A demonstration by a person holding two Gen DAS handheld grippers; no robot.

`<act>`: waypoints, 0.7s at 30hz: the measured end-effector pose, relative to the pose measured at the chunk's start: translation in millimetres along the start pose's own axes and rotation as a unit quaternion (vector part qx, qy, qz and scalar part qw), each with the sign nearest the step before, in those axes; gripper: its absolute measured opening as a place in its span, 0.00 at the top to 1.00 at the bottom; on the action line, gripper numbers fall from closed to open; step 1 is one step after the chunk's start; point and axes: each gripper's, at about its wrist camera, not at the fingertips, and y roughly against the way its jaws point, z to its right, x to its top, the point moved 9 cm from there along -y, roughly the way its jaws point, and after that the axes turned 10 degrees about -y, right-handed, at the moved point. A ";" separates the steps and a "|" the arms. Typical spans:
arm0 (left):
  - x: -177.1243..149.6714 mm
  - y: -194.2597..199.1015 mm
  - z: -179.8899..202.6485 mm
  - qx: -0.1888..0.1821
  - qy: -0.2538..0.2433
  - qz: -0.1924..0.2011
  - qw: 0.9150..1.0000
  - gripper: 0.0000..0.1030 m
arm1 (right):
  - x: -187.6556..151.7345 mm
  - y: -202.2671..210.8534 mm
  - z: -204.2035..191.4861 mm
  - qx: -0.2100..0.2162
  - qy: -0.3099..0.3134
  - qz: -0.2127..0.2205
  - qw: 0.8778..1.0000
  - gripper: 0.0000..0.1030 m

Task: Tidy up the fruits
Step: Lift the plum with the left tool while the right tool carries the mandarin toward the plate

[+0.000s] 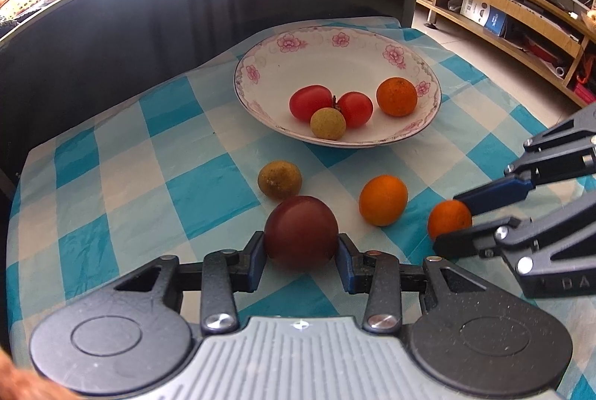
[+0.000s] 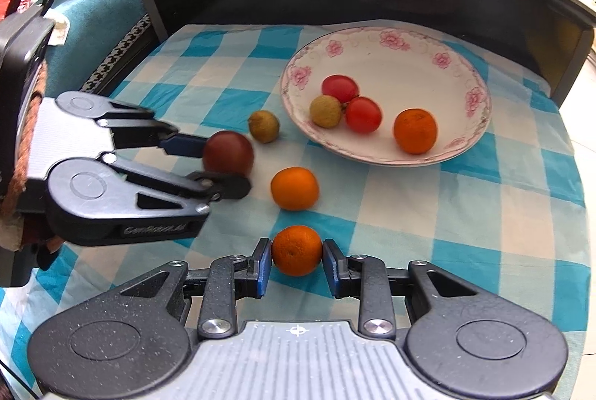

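Observation:
My left gripper is shut on a dark red plum, also seen in the right wrist view, low over the checked cloth. My right gripper is shut on a small orange, which shows in the left wrist view. A white floral plate holds two red tomatoes, a pale longan and an orange. Loose on the cloth lie a brown longan and another orange.
The blue and white checked cloth covers a small table with a dark curved wall behind it. A wooden shelf unit stands on the floor to the right. A teal cushion lies to the left.

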 end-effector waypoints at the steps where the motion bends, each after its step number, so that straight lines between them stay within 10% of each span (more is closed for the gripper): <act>1: -0.6 0.9 0.7 0.000 -0.002 -0.001 1.000 0.53 | 0.7 0.1 1.3 -0.002 -0.001 0.000 1.000 0.76; 21: 7.6 22.0 11.0 -0.019 -0.009 0.013 1.000 0.54 | 11.5 3.8 10.7 -0.022 -0.012 0.015 1.000 0.76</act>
